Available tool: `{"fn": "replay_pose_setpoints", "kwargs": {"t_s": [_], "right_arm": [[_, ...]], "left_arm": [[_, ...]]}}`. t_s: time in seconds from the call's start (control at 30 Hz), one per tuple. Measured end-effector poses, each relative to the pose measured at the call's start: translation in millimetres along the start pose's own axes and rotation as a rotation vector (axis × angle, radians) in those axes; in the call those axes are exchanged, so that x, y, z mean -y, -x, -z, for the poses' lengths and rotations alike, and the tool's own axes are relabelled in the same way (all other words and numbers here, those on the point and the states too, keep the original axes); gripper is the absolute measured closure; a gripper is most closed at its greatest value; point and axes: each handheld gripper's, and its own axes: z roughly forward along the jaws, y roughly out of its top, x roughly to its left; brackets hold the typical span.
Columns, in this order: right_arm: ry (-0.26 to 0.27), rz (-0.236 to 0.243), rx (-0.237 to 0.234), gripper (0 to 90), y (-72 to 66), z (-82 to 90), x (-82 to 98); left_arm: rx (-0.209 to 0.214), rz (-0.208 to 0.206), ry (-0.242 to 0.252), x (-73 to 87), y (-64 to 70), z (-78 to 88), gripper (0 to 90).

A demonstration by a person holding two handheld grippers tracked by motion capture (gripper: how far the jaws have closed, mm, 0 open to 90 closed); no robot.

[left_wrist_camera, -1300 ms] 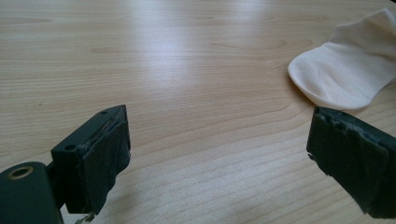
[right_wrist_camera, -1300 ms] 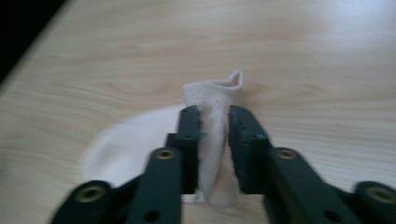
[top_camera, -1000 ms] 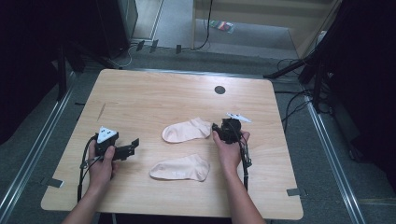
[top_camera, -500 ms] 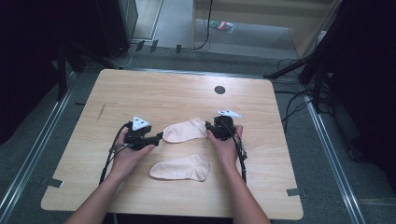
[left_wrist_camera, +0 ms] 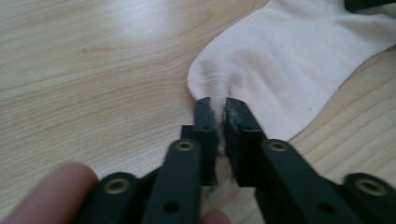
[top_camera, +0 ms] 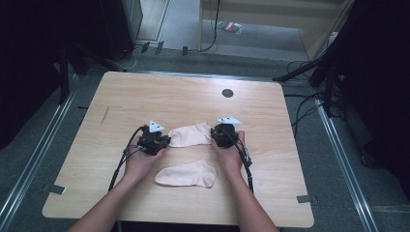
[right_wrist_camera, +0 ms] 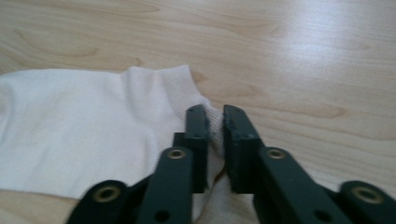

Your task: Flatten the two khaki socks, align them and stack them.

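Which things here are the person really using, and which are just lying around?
In use:
- far sock, pinched at both ends
- left tongs, shut on its toe end
- right tongs, shut on its cuff

Just lying about:
- near sock, flat on the table, untouched
- dark round spot near the table's far edge
- cables on the floor

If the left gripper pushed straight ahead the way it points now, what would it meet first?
The left gripper is already shut on the toe end of the farther pale pink fabric sock; going on, it would push into that sock, with the right gripper probably beyond.
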Motion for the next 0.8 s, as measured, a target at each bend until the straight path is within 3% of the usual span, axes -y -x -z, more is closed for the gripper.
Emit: {"fn": "replay_pose_setpoints", "kwargs": {"t_s": [0.03, 0.17, 0.4, 0.8], "right_arm": [[-0.002, -0.002, -0.005, 86.0, 0.1, 0.8, 0.3], [0.002, 0.001, -0.029, 87.0, -1.9, 9.7, 2.0], [0.044, -0.017, -0.077, 87.5, -3.4, 35.7, 2.8], [0.072, -0.014, -0.13, 87.7, -18.4, 70.4, 14.5]], "left_arm": [[0.025, 0.008, 0.0, 0.2, -2.3, 1.5, 88.6], [0.044, -0.009, 0.026, 1.1, -6.3, 11.1, 90.0], [0.083, 0.0, 0.101, 4.2, -12.8, 38.5, 90.0], [0.115, 0.001, 0.157, 25.0, -9.2, 68.3, 90.0]]}}
